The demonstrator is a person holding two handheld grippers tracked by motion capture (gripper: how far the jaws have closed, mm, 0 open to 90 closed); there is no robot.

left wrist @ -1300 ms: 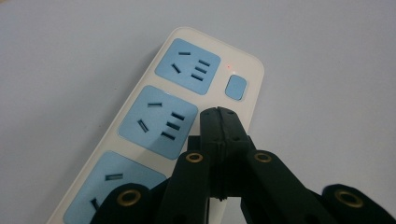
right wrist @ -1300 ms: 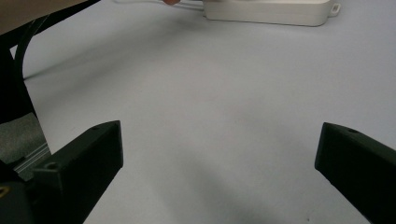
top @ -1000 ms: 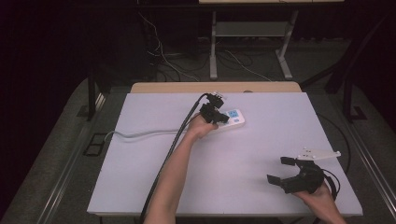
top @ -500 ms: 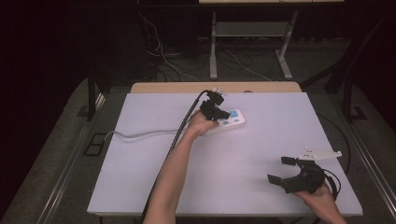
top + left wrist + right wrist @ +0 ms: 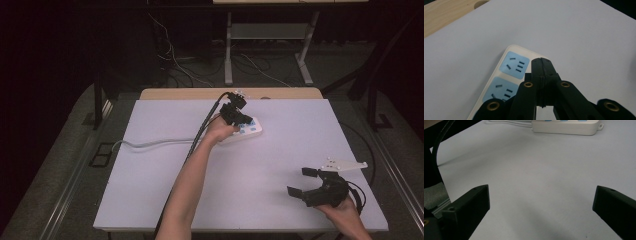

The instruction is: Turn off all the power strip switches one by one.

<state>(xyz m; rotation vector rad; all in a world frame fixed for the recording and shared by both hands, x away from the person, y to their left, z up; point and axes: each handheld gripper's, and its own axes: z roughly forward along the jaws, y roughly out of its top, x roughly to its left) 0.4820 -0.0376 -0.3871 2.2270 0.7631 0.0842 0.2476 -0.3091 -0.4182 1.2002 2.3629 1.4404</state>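
Little changed from the earlier frames: left gripper (image 5: 236,112) kept over the strip's far end, right gripper (image 5: 306,182) kept low at the near right of the table.

Left gripper (image 5: 541,65): jaws pressed flat together, nothing between them, tips just above the white edge of the strip (image 5: 506,75) beside the end socket. Contact with the strip not discernible.

Right gripper (image 5: 541,202): jaws spread wide, nothing between them, aimed across bare table toward the strip (image 5: 566,127). Grey plate (image 5: 344,164) just beyond it.

Strip (image 5: 250,131): white body with blue socket faces, lying flat at the far middle of the table (image 5: 280,150), well apart from the right gripper. Cord (image 5: 150,144) running from under the left hand (image 5: 220,131) toward the left edge.

Left gripper's cable (image 5: 200,135) trailing back along the forearm. Wooden board (image 5: 190,93) along the far edge of the table.
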